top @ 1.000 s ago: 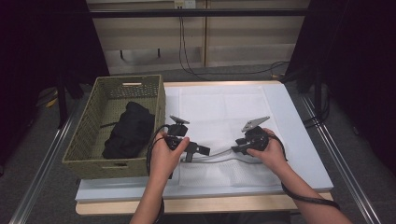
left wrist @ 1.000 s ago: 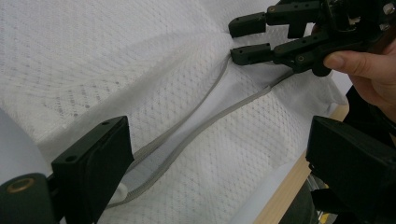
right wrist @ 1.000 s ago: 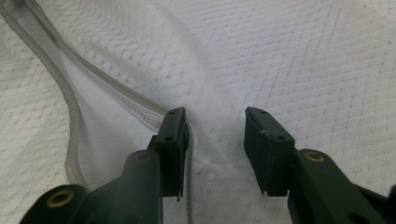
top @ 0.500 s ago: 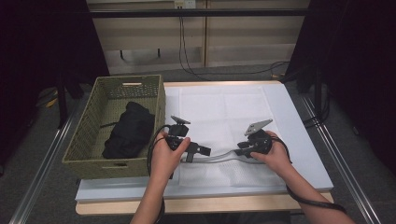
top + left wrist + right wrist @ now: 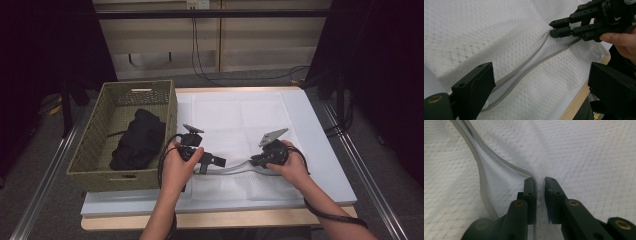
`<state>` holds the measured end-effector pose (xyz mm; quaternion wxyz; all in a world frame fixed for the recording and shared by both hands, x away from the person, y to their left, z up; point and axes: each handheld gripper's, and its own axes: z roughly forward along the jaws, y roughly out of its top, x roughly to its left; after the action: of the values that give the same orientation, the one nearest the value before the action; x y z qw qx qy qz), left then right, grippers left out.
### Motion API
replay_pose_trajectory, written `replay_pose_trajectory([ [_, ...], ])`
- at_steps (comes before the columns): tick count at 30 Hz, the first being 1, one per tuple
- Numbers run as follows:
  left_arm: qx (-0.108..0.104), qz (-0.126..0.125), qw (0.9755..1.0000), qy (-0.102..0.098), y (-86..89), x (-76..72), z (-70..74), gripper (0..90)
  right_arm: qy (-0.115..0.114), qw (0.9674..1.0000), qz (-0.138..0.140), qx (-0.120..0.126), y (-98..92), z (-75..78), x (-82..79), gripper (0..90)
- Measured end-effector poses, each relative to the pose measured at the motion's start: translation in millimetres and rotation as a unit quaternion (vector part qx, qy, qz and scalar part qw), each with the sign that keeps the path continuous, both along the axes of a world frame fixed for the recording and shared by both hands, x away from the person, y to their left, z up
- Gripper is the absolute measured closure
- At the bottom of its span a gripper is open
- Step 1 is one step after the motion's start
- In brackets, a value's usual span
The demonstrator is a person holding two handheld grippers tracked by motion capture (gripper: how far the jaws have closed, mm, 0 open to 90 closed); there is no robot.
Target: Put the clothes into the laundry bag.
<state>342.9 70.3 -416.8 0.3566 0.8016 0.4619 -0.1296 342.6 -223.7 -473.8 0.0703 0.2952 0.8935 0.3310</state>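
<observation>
A white mesh bag lies flat on the table, and its grey zipper runs between my two grippers. My left gripper stands open over the zipper, one jaw on each side of it, with neither pad pressing. My right gripper has just been closing its jaws. It is shut on a fold of the mesh at the zipper's end. The left gripper view shows it from the side, pinching that same spot. The zipper is parted into two tracks there.
A woven basket stands at the table's left with a black cloth inside. The table's wooden front edge lies close below both hands. Cables hang at the back wall beyond the table.
Both hands keep their places. The right gripper's jaws look narrower at the zipper's end than before.
</observation>
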Motion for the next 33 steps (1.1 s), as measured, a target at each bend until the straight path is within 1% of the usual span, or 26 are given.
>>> replay_pose_trajectory([
  [1,0.001,-0.004,1.0,0.0,-0.2,0.2,-0.5,7.1,0.002,1.0,-0.003,0.0,1.4,0.2,-0.6,87.5],
  [2,0.001,-0.004,1.0,0.0,-0.2,0.2,-0.5,7.1,0.002,1.0,-0.003,0.0,1.4,0.2,-0.6,87.5],
  [3,0.0,-0.002,1.0,0.001,0.0,0.3,-0.7,7.1,0.004,1.0,0.001,0.006,0.7,1.4,0.7,88.1],
  [4,0.0,-0.002,1.0,0.001,0.0,0.3,-0.7,7.1,0.006,0.9999,-0.004,0.01,-0.9,2.8,1.6,88.2],
  [6,-0.001,-0.006,1.0,0.0,1.5,0.5,-0.4,7.1,0.02,0.9993,-0.016,0.027,-3.0,6.2,2.5,88.1],
  [7,-0.001,0.0,1.0,0.0,0.9,-0.1,-0.1,7.1,0.026,0.999,-0.02,0.03,-3.9,8.1,2.7,87.9],
  [9,-0.005,0.001,1.0,0.001,0.1,-0.3,0.4,7.1,0.033,0.9985,-0.024,0.037,-4.4,12.5,3.3,87.7],
  [12,0.0,0.0,1.0,-0.001,0.0,0.0,0.2,7.1,0.04,0.997,-0.026,0.06,-6.6,18.2,4.9,87.1],
  [14,0.002,0.001,1.0,0.0,-0.2,0.0,-0.7,7.1,0.042,0.9967,-0.03,0.063,-7.7,20.3,5.3,87.4],
  [15,0.003,-0.003,1.0,-0.001,0.0,0.2,-0.8,7.1,0.045,0.9965,-0.032,0.063,-7.9,20.6,5.1,87.6],
  [16,0.003,-0.004,1.0,-0.001,-0.4,-0.2,-0.6,7.1,0.041,0.9964,-0.033,0.066,-8.0,21.2,4.8,87.3],
  [18,0.002,-0.002,1.0,-0.001,-0.9,-0.7,-0.4,7.1,0.038,0.9963,-0.032,0.07,-8.2,22.0,4.2,86.1],
  [19,-0.001,-0.004,1.0,-0.001,-0.9,-0.6,-0.4,7.1,0.036,0.9963,-0.034,0.07,-8.6,20.3,3.7,83.1],
  [20,0.0,-0.003,1.0,-0.002,-0.9,-0.7,-0.3,7.0,0.039,0.9966,-0.032,0.065,-8.4,18.5,3.3,88.2],
  [21,0.002,-0.001,1.0,-0.001,-1.0,-0.9,-0.3,7.1,0.04,0.9968,-0.032,0.061,-8.2,17.5,2.5,88.1],
  [22,0.001,-0.002,1.0,-0.001,-0.8,-0.8,-0.3,7.1,0.036,0.9968,-0.032,0.063,-8.0,16.7,2.3,87.6],
  [23,0.001,-0.003,1.0,0.0,-0.6,-0.6,-0.1,7.1,0.038,0.9966,-0.032,0.065,-7.8,17.1,1.8,87.9],
  [25,0.002,-0.003,1.0,0.0,-0.6,-0.4,-0.2,7.1,0.036,0.9968,-0.036,0.062,-8.1,19.6,1.9,89.1],
  [26,0.002,-0.003,1.0,0.0,-0.6,-0.4,-0.2,7.1,0.044,0.9965,-0.035,0.062,-7.5,20.7,2.4,89.2],
  [28,0.003,-0.003,1.0,0.0,-0.7,-0.4,-0.5,7.2,0.044,0.9964,-0.036,0.062,-7.4,21.8,3.0,89.2],
  [31,0.003,-0.005,1.0,-0.002,-0.1,-0.2,-0.3,7.1,0.049,0.9951,-0.039,0.076,-9.7,27.0,5.2,89.3],
  [33,0.003,-0.003,1.0,-0.002,-0.1,-0.6,0.0,7.1,0.047,0.995,-0.038,0.08,-10.9,30.1,5.4,89.3],
])
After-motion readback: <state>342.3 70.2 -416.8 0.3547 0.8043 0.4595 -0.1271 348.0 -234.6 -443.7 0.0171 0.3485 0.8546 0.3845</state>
